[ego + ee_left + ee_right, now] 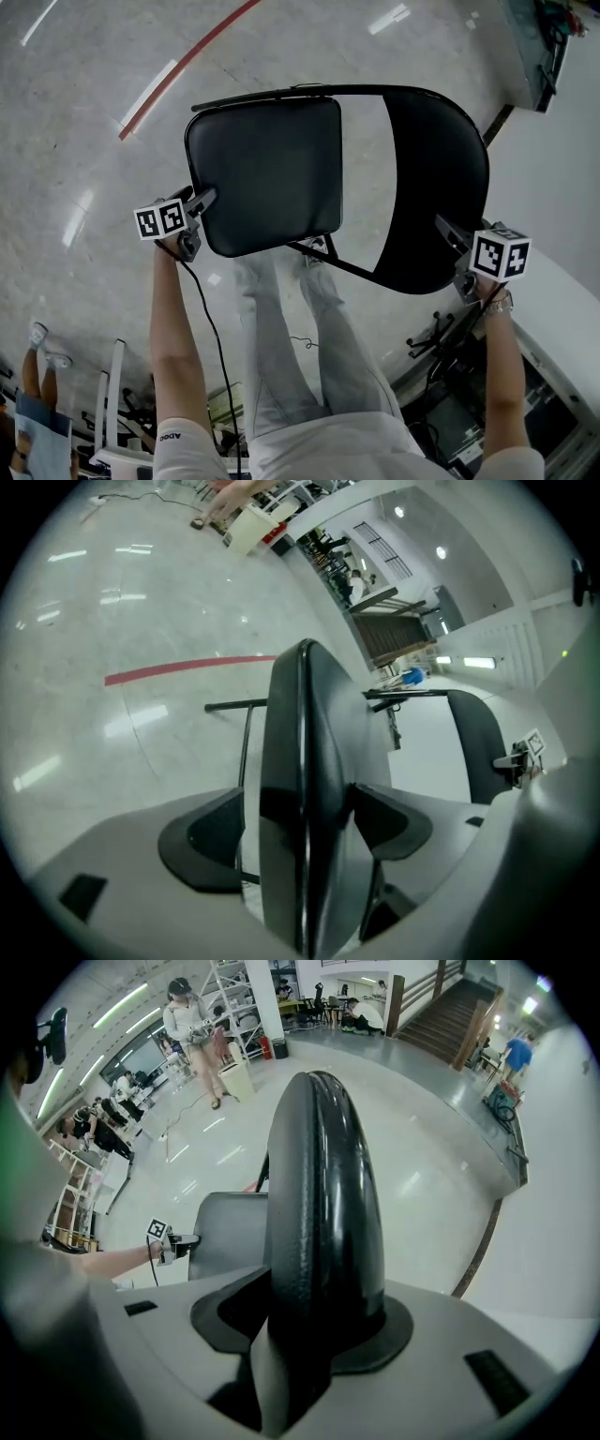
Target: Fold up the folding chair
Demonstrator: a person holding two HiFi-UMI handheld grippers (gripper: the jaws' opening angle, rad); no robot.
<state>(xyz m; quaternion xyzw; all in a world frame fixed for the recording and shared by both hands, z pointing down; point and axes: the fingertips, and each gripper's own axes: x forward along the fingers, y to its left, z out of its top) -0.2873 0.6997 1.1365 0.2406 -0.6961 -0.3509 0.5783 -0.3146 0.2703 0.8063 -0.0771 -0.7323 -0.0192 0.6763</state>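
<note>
1. Folding chair [328,141] stands unfolded on the pale floor [84,112], just ahead of the person's legs.
2. Left gripper [202,200]: jaws wide apart, straddling the seat [262,173] front edge, not pinching.
3. Right gripper [450,232]: clamped on the backrest [436,178] rim.

Overhead view, close gripper views, chair [267,173] shared

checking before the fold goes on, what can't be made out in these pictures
- Most of the chair frame: head view, under the seat and backrest.
- Much of the seat: right gripper view, behind the backrest.
- What the shelves hold: right gripper view, too small.
</note>
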